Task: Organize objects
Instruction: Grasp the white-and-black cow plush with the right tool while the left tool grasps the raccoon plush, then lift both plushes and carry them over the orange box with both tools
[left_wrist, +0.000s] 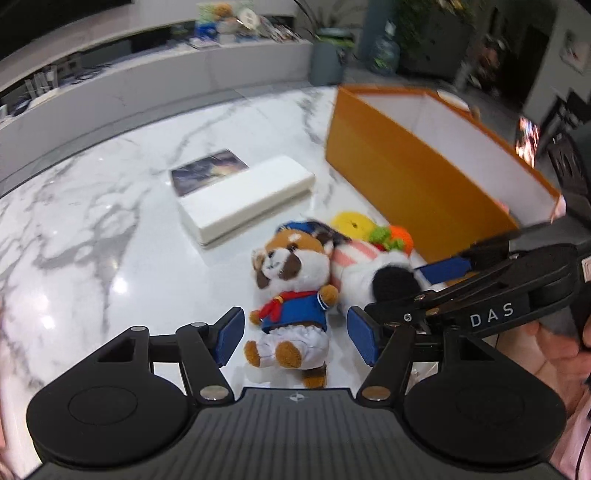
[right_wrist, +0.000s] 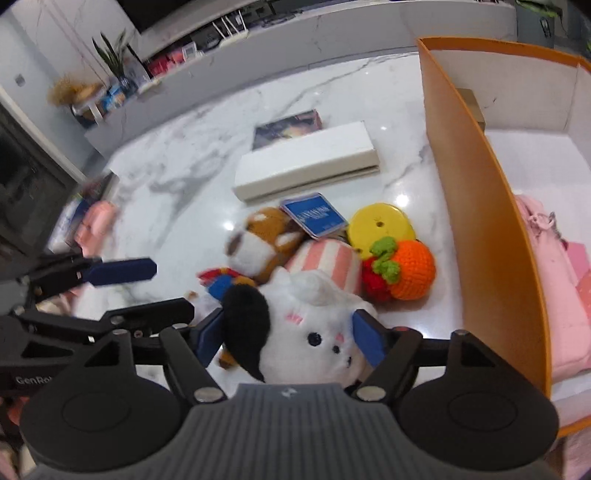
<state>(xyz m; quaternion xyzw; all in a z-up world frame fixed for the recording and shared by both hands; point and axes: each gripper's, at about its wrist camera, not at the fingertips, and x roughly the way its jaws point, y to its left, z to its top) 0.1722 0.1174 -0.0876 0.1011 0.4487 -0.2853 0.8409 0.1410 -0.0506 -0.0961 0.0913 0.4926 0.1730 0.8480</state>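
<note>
- Nearest the right wrist lens, the white plush cow with a black ear (right_wrist: 314, 339) sits between the blue pads of the right gripper (right_wrist: 291, 338); both pads touch its head, so the jaws hold it, face toward the camera.
- In the left wrist view, the left gripper (left_wrist: 295, 334) has its jaws wide, one on each side of the brown-and-white plush dog in a blue sailor top (left_wrist: 291, 302), without touching it. The dog lies on its back on the white marble tabletop (left_wrist: 92, 240), long axis running away from the camera, feet nearest and head pointing toward the long white rectangular box (left_wrist: 245, 197).
- Only the right wrist view shows inside the orange open-topped cardboard box (right_wrist: 480, 206): pink fabric items (right_wrist: 554, 280) lie on its white floor. It also shows a blue printed tag (right_wrist: 316, 216) at the dog's head.
- Both views show one yellow round disc (right_wrist: 380, 225), one crocheted orange fruit with a green top (right_wrist: 410, 273), one pink-and-white striped plush (right_wrist: 327, 264) and one dark printed flat card (right_wrist: 288, 125) behind the white box.
- Count: two plush animals, two boxes, two grippers.
</note>
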